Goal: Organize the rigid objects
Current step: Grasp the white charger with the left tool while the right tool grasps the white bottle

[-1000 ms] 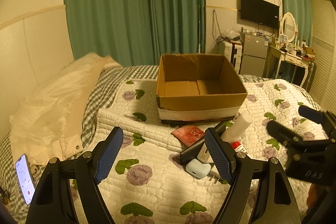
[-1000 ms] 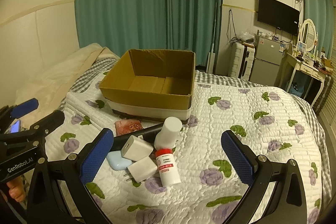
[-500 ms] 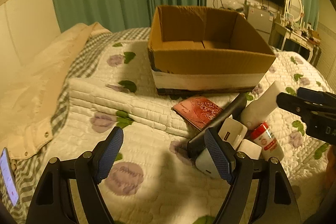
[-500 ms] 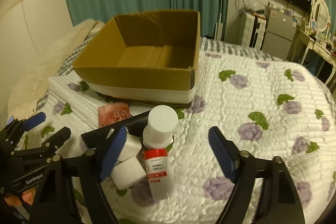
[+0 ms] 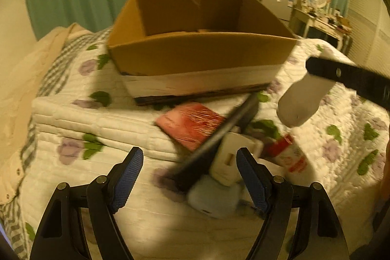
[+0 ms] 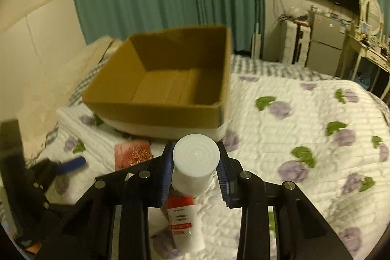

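Observation:
An open cardboard box [image 5: 202, 55] stands on the quilted bed; it also shows in the right wrist view [image 6: 156, 111]. In front of it lies a pile: a red packet [image 5: 190, 123], a long black bar [image 5: 219, 135], a white charger [image 5: 229, 162], a pale blue case [image 5: 214, 199] and a red-labelled tube [image 5: 290, 157]. My right gripper [image 6: 195, 172] is shut on a white bottle [image 6: 195, 162], lifted off the bed; the bottle shows in the left wrist view [image 5: 302, 101]. My left gripper [image 5: 189, 177] is open, just before the black bar and the blue case.
A second red-labelled white tube [image 6: 185, 223] lies under the right gripper. The bed carries a floral quilt [image 6: 304, 138] with a cream blanket [image 5: 14, 89] at the left. Green curtains, a wall television and a dressing table stand behind.
The right gripper closed on the white bottle and lifted it off the pile. The left gripper moved forward and down toward the black bar and blue case, staying open.

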{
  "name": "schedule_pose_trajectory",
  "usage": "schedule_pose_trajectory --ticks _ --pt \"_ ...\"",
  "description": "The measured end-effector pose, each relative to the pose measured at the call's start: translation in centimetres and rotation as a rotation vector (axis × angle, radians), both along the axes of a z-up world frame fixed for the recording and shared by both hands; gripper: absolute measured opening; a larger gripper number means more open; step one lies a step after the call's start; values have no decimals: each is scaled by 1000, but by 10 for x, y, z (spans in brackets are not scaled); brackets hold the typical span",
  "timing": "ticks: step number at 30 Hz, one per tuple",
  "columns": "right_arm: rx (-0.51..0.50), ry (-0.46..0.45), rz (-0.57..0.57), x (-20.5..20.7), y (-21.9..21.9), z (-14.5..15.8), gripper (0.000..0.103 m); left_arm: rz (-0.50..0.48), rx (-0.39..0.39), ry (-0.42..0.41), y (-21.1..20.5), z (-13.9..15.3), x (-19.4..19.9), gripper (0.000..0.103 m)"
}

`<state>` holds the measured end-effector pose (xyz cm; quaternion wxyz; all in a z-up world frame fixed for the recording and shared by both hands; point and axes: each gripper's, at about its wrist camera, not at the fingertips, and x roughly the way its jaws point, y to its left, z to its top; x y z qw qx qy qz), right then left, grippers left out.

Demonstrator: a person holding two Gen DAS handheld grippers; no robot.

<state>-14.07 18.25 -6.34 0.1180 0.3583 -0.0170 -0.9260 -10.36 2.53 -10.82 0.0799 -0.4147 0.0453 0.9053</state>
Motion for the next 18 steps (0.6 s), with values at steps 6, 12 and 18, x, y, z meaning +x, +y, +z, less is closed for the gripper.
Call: schedule_pose_trajectory --ticks 6,12,18 --pt "-18 -14 -34 6 14 1 32 -85 -11 -29 20 -5 0 52" --pt "-15 -5 -28 10 14 1 32 -148 15 -65 32 -13 -12 49" --pt "-18 -17 -19 11 15 -3 32 -191 -59 -42 42 -17 -33 51"
